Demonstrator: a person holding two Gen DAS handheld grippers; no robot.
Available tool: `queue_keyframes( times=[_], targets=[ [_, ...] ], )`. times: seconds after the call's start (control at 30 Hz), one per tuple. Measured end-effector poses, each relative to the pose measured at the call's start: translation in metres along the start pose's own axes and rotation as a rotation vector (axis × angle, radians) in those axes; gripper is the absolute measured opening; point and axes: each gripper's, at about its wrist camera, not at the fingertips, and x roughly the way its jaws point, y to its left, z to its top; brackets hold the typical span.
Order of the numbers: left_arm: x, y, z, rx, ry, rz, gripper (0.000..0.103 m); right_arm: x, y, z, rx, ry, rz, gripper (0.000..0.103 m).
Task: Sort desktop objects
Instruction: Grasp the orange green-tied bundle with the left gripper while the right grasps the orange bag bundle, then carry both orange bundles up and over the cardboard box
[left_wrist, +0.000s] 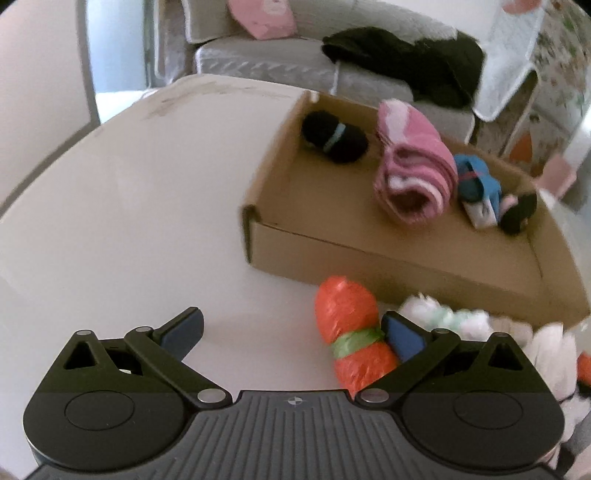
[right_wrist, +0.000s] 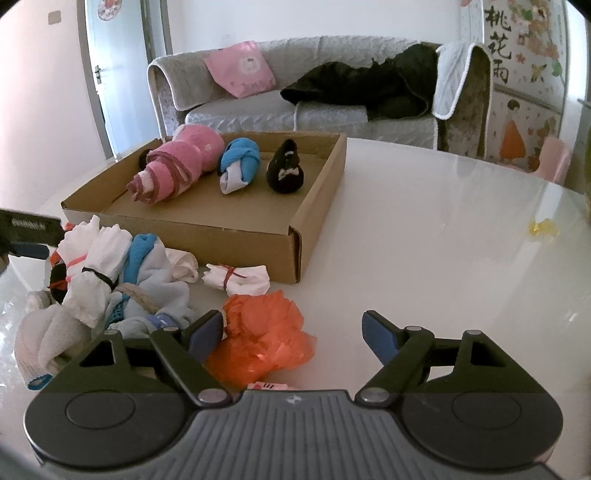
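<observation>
**Two orange targets, two open grippers**

Left gripper (left_wrist: 291, 338) hangs over the white table (left_wrist: 129, 221), jaws spread wide, nothing between them. The orange roll (left_wrist: 351, 339), tied at its middle with a green band, lies off to its right side, touching or just beside the right finger (left_wrist: 402, 339). Its long axis runs away from the camera, tilted a little, toward the box (left_wrist: 369, 258) just beyond. So the roll sits off-centre: my read is the gripper needs to slide right to straddle it across the band.

Right gripper (right_wrist: 291, 334) is released too, empty. An orange bag (right_wrist: 266, 339), crumpled, lies against its left finger (right_wrist: 205, 334), only partly inside the gap. Beside it, the sock pile (right_wrist: 110, 280); in the box, the pink roll (right_wrist: 173, 166), blue bundle (right_wrist: 238, 162) and black bundle (right_wrist: 286, 168) already sorted.

Each hand has its own nearest item; the left is closer to a clean grasp.
</observation>
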Motion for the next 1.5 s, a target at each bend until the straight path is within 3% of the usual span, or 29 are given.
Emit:
queue_keyframes(
  times=[0.17,0.3,0.4,0.57,0.67,1.03,1.2,1.5],
  targets=[
    [0.002,-0.024,-0.013,0.098,-0.021,0.024,0.101,-0.001,-0.002,0.000,0.016,0.007,0.006,0.069],
    [0.001,-0.026,-0.015,0.117,-0.033,0.014,0.098,-0.001,-0.003,0.001,0.025,0.011,0.013,0.056],
    [-0.004,-0.027,-0.016,0.143,-0.050,0.002,0.081,-0.004,-0.002,0.001,0.019,0.017,0.028,0.043],
    [-0.008,-0.019,-0.015,0.150,-0.068,-0.017,0.043,-0.006,0.000,0.002,0.009,0.027,0.037,0.039],
    [-0.009,-0.009,-0.012,0.126,-0.060,-0.058,0.041,-0.007,-0.003,0.003,0.025,0.025,0.042,0.036],
    [-0.020,0.015,-0.008,0.098,-0.047,-0.070,0.040,-0.015,-0.019,0.007,0.098,0.004,0.063,0.035],
    [-0.038,0.041,0.006,0.037,-0.113,-0.090,0.040,-0.031,-0.038,0.015,0.185,-0.059,0.083,0.035],
    [-0.095,0.066,0.036,-0.035,-0.305,-0.075,0.040,-0.066,-0.048,0.037,0.264,-0.247,0.085,0.035]
  ],
)
